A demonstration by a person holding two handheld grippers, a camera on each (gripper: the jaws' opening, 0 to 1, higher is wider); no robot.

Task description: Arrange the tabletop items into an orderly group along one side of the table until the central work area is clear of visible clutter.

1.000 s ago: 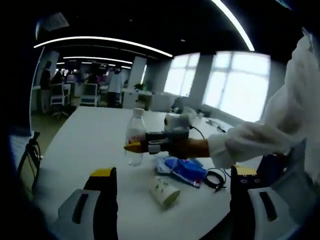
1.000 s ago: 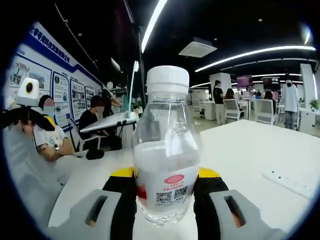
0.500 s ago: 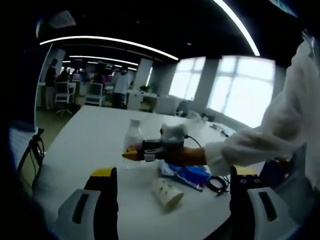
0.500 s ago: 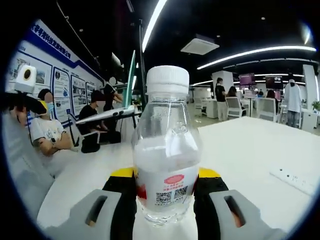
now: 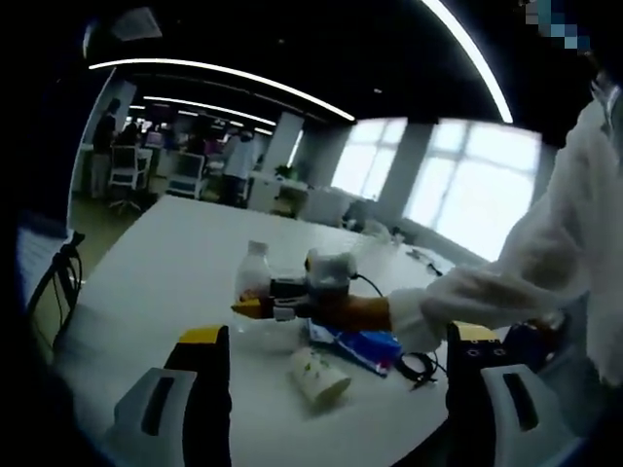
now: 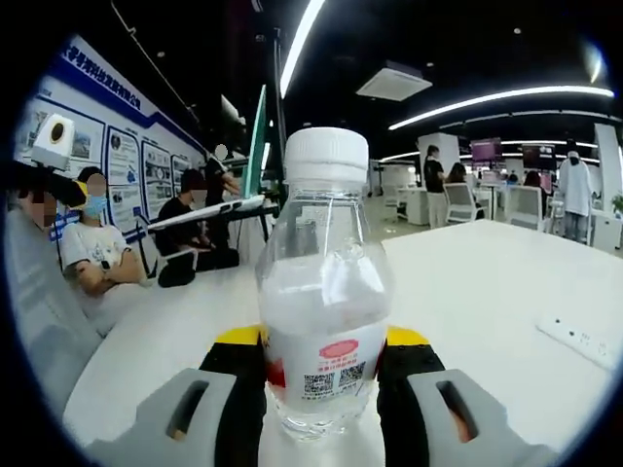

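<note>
Your right gripper (image 6: 321, 375) fingers pinch the upright water bottle (image 6: 324, 292) above the white surface (image 6: 487, 282); your left gripper (image 5: 336, 384) fingers stand spread, near the tipped paper cup (image 5: 316, 375).

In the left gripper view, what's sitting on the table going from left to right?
Bottle held by the right gripper → paper cup lying on its side → blue packet → black cable.
</note>
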